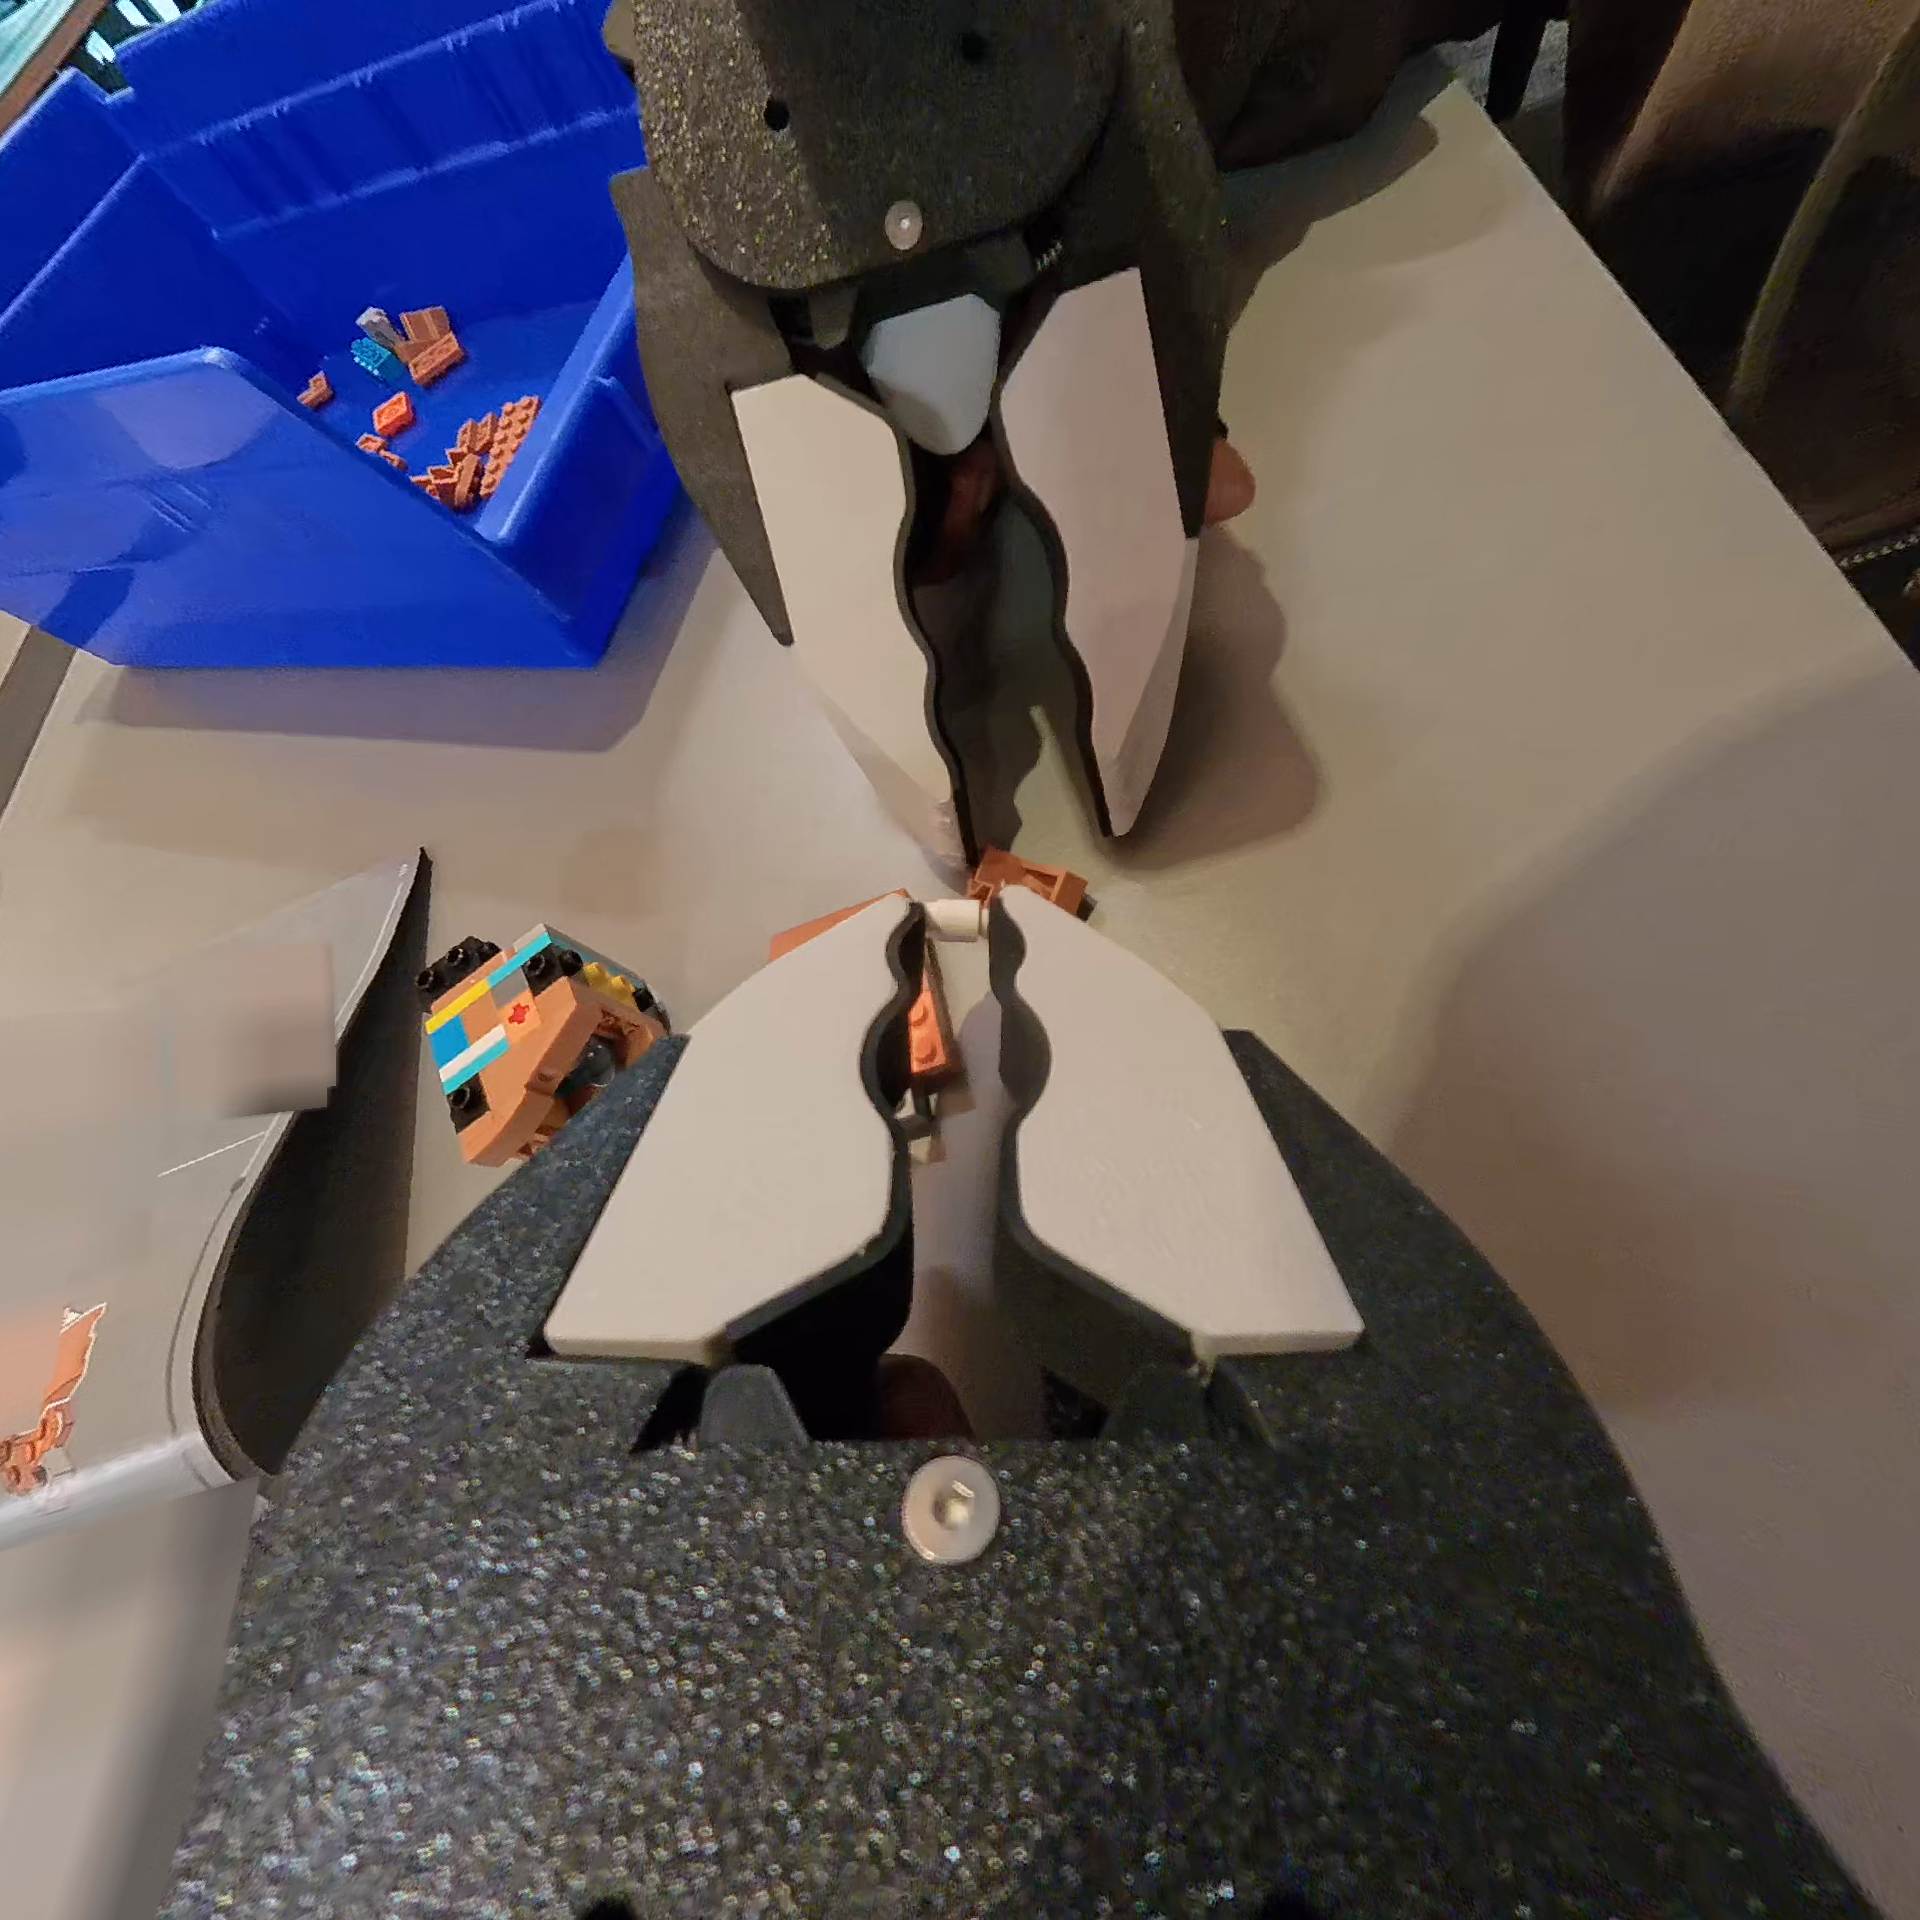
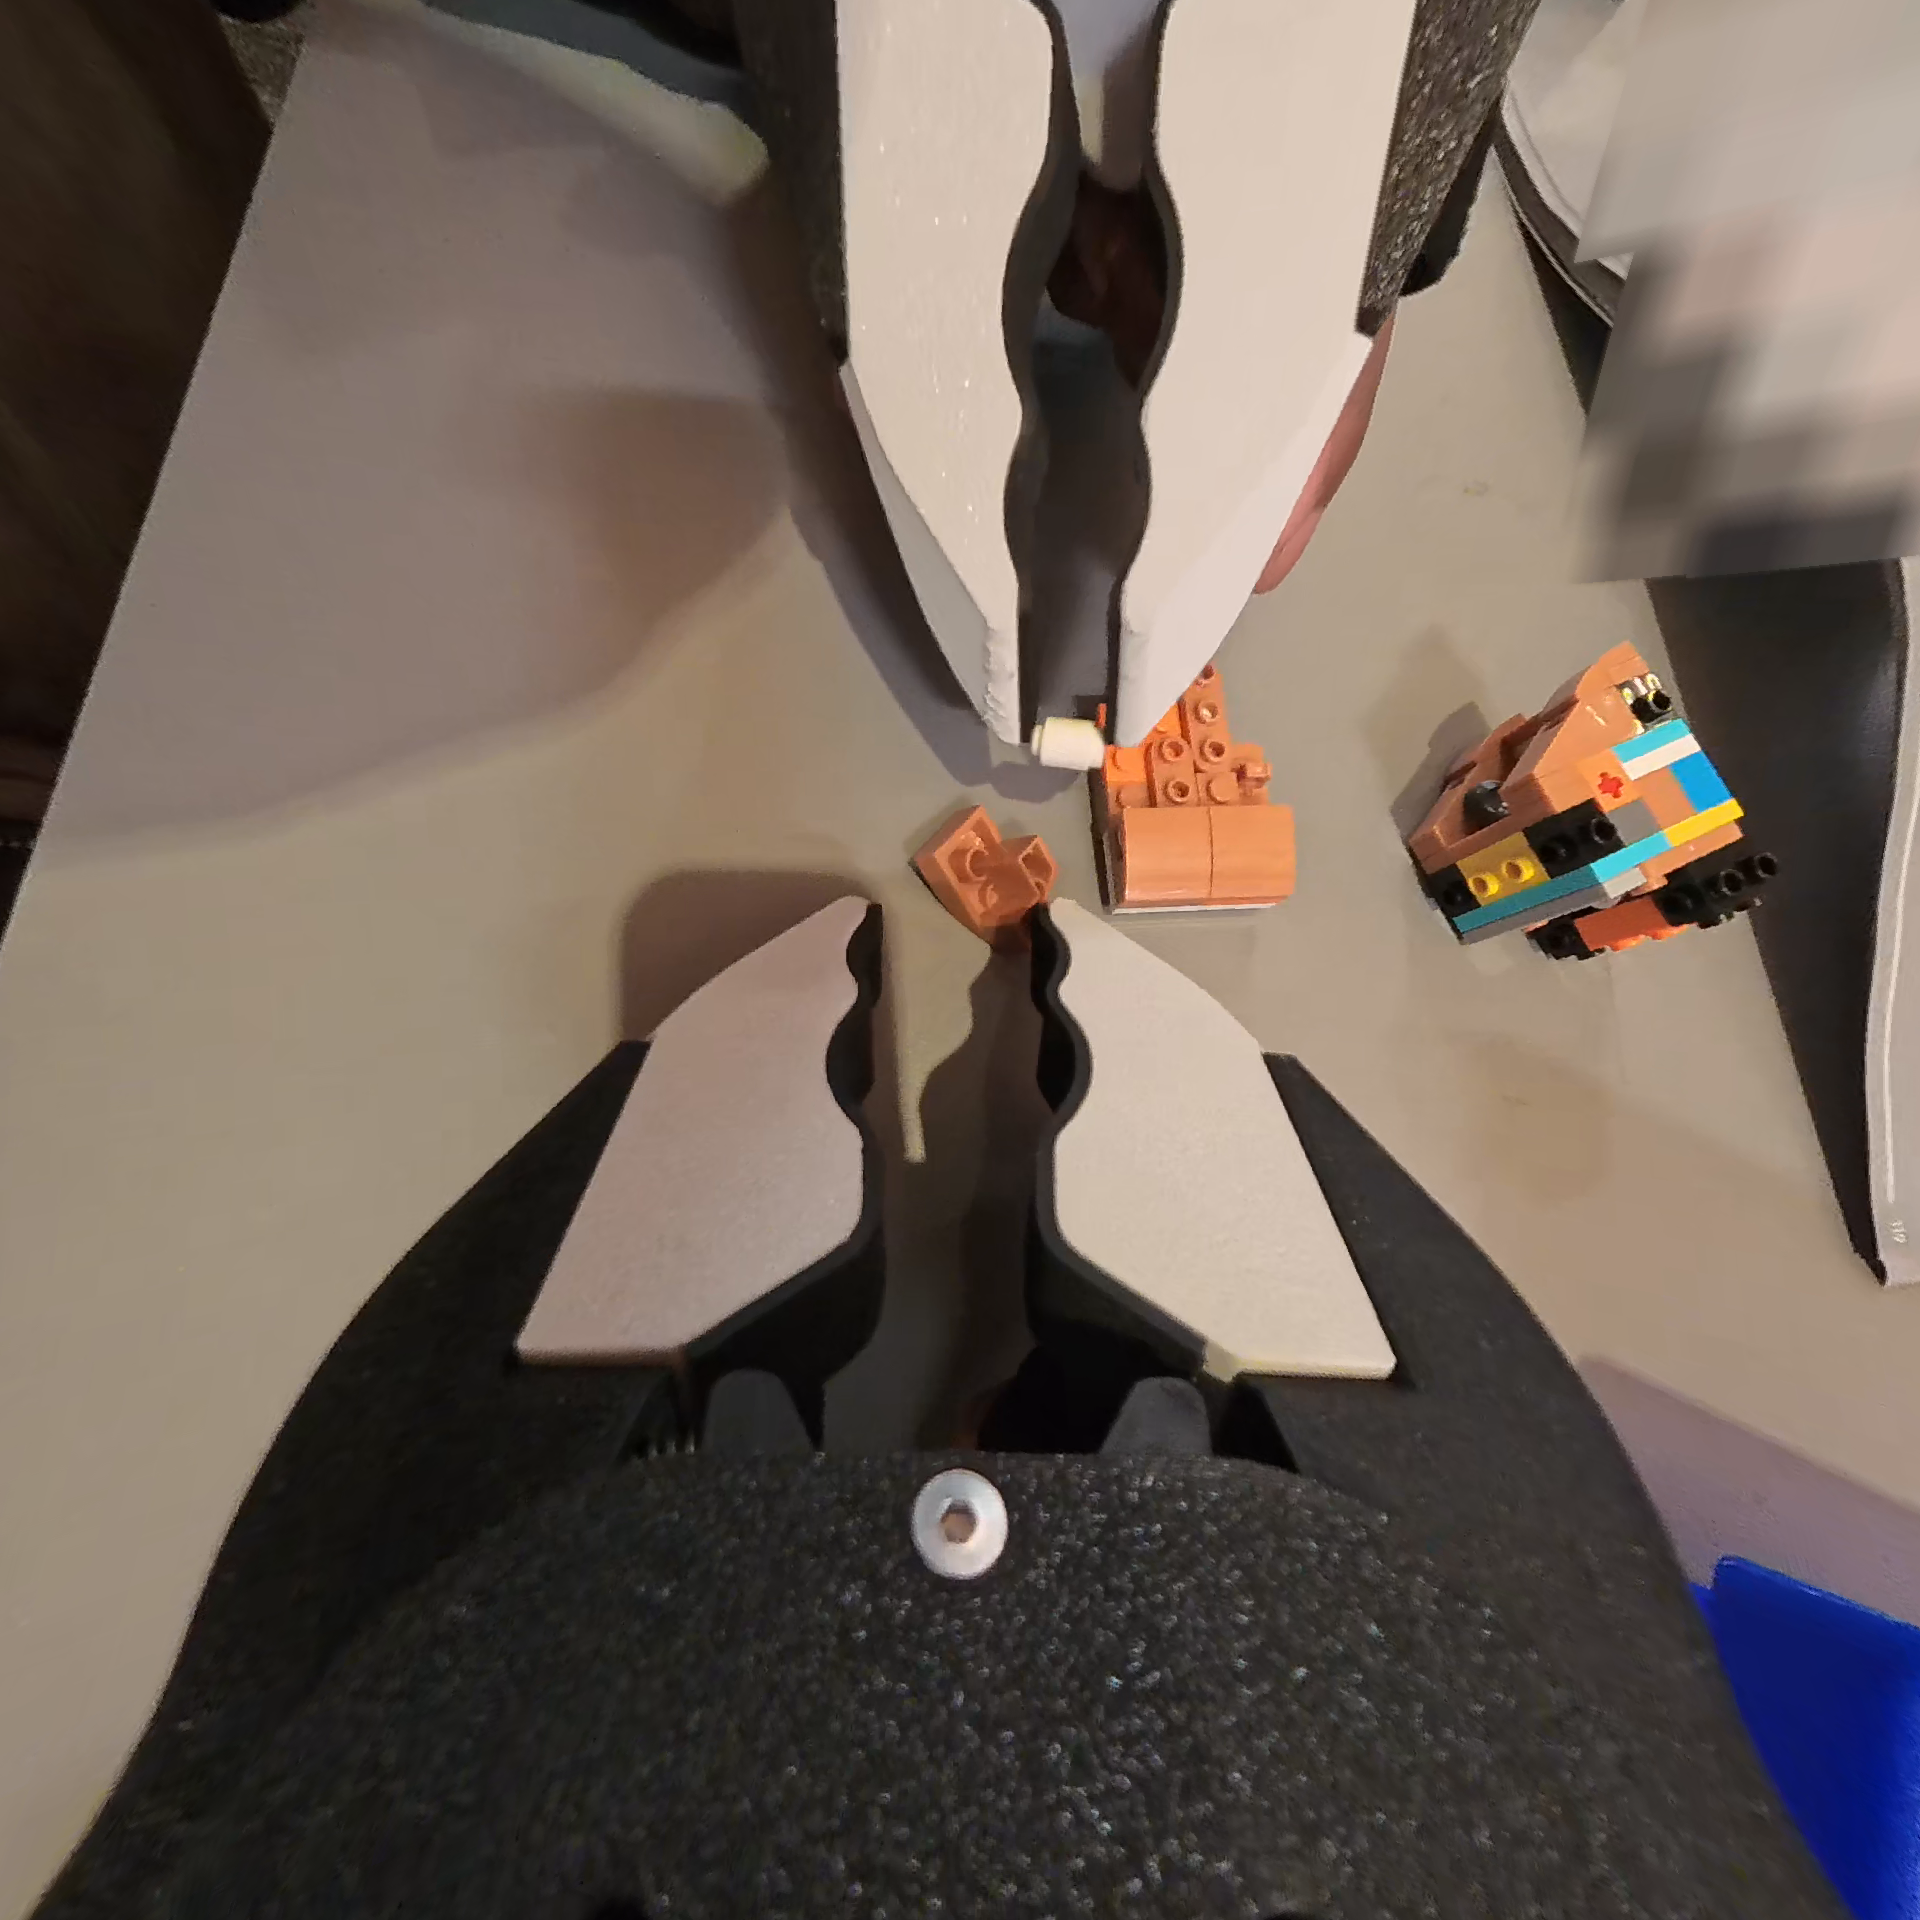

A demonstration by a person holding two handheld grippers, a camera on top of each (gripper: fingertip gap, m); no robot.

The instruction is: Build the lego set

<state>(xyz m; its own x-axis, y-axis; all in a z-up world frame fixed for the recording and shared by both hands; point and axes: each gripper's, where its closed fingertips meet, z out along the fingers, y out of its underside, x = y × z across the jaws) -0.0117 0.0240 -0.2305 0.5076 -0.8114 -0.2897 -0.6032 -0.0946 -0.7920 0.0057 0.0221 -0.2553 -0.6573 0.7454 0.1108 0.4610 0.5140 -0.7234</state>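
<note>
Grey worktop (image 2: pixel 436 582) action: left hand-held gripper (image 2: pixel 1070 727) pinches 1 small white peg (image 2: pixel 1068 744) beside the orange sub-build (image 2: pixel 1195 821), right hand-held gripper (image 2: pixel 956 920) spread around the loose brown piece (image 2: pixel 982 862), so any slip flicks either away.

Opposed close wrist views, shared table (image 2: pixel 416 623)

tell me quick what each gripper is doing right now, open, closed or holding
Left gripper: nearly closed, pinching a small white cylinder piece at its fingertips.
Right gripper: open, holding nothing; one fingertip beside a loose brown brick.
</note>
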